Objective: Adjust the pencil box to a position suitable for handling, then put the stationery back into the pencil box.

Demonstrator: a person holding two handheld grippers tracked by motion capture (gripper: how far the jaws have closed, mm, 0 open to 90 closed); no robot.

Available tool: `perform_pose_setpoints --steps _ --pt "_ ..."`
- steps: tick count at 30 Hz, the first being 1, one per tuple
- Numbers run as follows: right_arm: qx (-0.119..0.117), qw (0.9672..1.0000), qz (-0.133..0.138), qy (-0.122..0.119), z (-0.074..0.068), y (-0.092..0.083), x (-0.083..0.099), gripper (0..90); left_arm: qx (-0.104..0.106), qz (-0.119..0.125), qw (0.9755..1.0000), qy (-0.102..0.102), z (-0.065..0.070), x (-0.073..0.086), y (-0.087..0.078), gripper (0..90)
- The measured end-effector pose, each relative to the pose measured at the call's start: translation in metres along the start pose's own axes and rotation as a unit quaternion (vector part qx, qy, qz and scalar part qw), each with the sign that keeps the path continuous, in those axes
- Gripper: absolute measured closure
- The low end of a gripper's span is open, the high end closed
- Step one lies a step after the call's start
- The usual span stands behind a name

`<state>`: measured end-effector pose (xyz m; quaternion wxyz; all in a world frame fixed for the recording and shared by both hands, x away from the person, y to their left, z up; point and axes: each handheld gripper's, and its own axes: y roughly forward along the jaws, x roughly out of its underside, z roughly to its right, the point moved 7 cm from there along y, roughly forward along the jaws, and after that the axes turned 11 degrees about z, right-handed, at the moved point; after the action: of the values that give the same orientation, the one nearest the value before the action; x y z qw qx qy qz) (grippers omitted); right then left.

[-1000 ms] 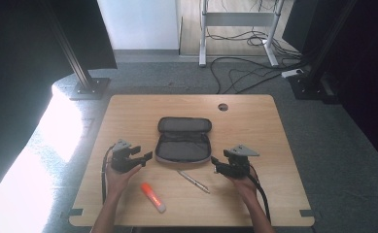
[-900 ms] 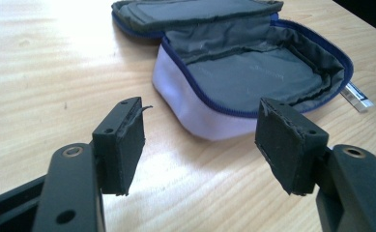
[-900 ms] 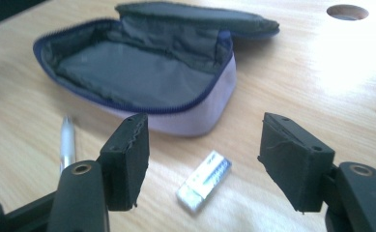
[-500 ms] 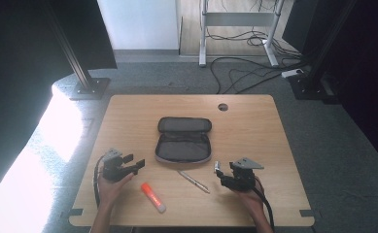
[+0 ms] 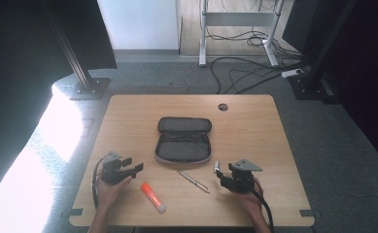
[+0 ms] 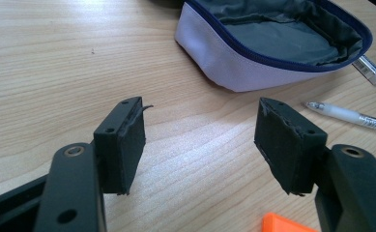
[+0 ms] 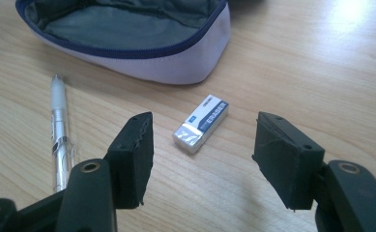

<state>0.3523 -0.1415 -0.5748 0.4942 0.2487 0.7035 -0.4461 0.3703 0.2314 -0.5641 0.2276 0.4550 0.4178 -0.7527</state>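
Right gripper (image 7: 200, 159) jaws apart, grasping nothing, just been closing a little; eraser (image 7: 201, 123) lies on wood just ahead between them, its "ERASER" label legible in right gripper view, a mere speck in high view. Left gripper (image 6: 200, 145) released, over bare table (image 5: 254, 121). Orange marker (image 5: 153, 196) beside it. Pen (image 7: 60, 130) lies between grippers; open pencil case (image 5: 183, 141) beyond, near eraser.

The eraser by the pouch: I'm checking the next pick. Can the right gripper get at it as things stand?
Probably yes. The eraser lies flat on bare table just ahead of the right gripper, whose jaws stand open and empty. The pouch and pen lie clear of it.
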Motion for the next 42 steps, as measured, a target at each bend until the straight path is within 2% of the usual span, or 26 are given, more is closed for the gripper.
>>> perform_pose_setpoints --steps 7,13,16,27,30,34,35,37,39,42 --pt "0.006 0.9999 -0.008 0.002 -0.003 0.007 0.003 38.9 0.0 -0.001 1.0 -0.001 -0.001 0.001 0.001 35.6" --pt "0.028 0.9995 -0.01 0.011 0.0 0.019 0.003 43.2 -0.004 -0.005 1.0 -0.002 -0.002 0.003 0.002 35.7" --pt "0.028 0.9995 -0.011 0.011 -0.002 0.022 0.002 43.4 -0.006 -0.002 1.0 -0.002 -0.003 0.002 0.001 35.9" --pt "0.046 0.9983 -0.036 0.003 -0.004 0.038 0.006 46.8 -0.01 -0.002 0.9999 -0.007 -0.006 0.003 0.0 36.0" --pt "0.051 0.9977 -0.043 -0.007 -0.004 0.041 0.008 49.0 -0.01 -0.004 0.9999 -0.008 -0.006 0.003 0.001 36.1" --pt "0.059 0.9972 -0.045 -0.012 -0.003 0.042 0.007 53.4 -0.01 -0.005 0.9999 -0.007 -0.006 0.004 0.001 36.1" --pt "0.064 0.9968 -0.045 -0.015 -0.003 0.042 0.007 58.8 -0.009 -0.004 0.9999 -0.007 -0.006 0.003 0.001 36.1" --pt "0.068 0.9964 -0.046 -0.02 -0.002 0.041 0.008 61.6 -0.01 -0.004 0.9999 -0.007 -0.006 0.003 0.0 36.0" --pt "0.072 0.9959 -0.045 -0.032 -0.001 0.04 0.007 72.0 -0.01 -0.005 0.9999 -0.006 -0.006 0.004 0.0 36.0" --pt "0.075 0.9954 -0.043 -0.042 0.0 0.039 0.007 72.5 -0.01 -0.005 0.9999 -0.006 -0.006 0.004 0.0 36.1"
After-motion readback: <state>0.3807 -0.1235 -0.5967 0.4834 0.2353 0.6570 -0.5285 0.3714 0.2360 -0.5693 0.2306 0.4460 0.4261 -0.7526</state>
